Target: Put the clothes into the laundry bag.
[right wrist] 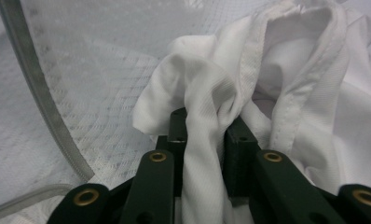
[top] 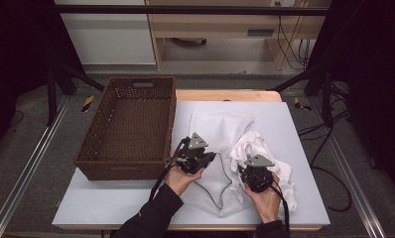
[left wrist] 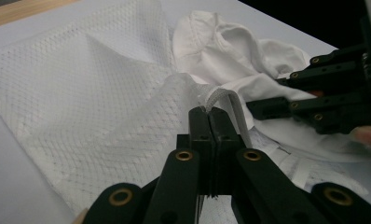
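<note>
The room is dim, with a grey floor, pale cabinets at the back and black frame posts on both sides of the table [top: 111, 208]. Its white top carries a brown wicker basket [top: 131, 129] along the left edge. To the basket's right, a white mesh laundry bag [top: 210, 129] lies flat across the middle, reaching toward the near edge. A crumpled white garment [top: 257, 144] rests on the bag's right side, toward the right edge. The left gripper [left wrist: 210, 114] has its jaws pressed together on the bag's zippered rim at the opening. The right gripper [right wrist: 206, 135] has a fold of the garment pinched between its jaws.
</note>
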`<state>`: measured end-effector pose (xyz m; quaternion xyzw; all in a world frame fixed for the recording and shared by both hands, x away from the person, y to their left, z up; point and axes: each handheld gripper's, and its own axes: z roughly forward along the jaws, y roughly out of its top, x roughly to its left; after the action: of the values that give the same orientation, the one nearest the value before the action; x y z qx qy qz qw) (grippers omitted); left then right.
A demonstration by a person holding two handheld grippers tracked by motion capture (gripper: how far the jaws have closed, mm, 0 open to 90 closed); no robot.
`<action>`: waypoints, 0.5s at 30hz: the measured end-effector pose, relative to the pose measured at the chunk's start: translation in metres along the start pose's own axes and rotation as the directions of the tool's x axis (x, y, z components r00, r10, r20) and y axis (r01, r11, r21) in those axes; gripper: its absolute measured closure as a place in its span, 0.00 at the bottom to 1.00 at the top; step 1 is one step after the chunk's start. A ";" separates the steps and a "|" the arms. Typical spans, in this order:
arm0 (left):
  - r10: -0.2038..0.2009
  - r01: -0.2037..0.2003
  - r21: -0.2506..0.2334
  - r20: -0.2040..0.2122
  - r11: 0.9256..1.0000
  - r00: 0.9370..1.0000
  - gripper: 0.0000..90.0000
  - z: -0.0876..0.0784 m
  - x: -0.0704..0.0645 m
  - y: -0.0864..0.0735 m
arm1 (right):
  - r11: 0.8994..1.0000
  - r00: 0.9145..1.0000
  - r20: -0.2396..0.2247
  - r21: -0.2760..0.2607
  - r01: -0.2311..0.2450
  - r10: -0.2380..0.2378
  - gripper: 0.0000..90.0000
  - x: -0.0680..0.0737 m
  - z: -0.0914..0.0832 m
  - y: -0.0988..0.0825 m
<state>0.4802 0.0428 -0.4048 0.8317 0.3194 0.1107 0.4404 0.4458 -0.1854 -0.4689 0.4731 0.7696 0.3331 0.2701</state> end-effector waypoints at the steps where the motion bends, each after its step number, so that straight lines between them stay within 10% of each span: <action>1: 0.000 0.000 0.000 -0.001 1.000 1.000 0.99 0.000 0.000 0.001 | 1.000 1.000 -0.018 -0.023 -0.010 0.010 0.86 -0.004 -0.006 0.001; 8: -0.027 0.028 0.016 -0.013 0.999 1.000 0.99 0.011 0.006 0.013 | 0.954 0.986 -0.165 -0.296 -0.054 0.005 0.87 -0.022 -0.073 0.005; 11: -0.024 0.024 0.018 -0.021 1.000 0.999 0.99 0.015 0.004 0.022 | 0.938 0.968 -0.247 -0.344 -0.042 -0.047 0.87 -0.015 -0.088 0.003; 15: -0.023 0.023 0.015 -0.031 1.000 0.999 0.99 0.014 0.000 0.033 | 0.942 0.944 -0.301 -0.335 0.028 -0.135 0.87 0.006 -0.082 0.001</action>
<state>0.5005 0.0201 -0.3866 0.8295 0.3365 0.1161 0.4303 0.3843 -0.2006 -0.4166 0.3289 0.7564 0.5165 0.2299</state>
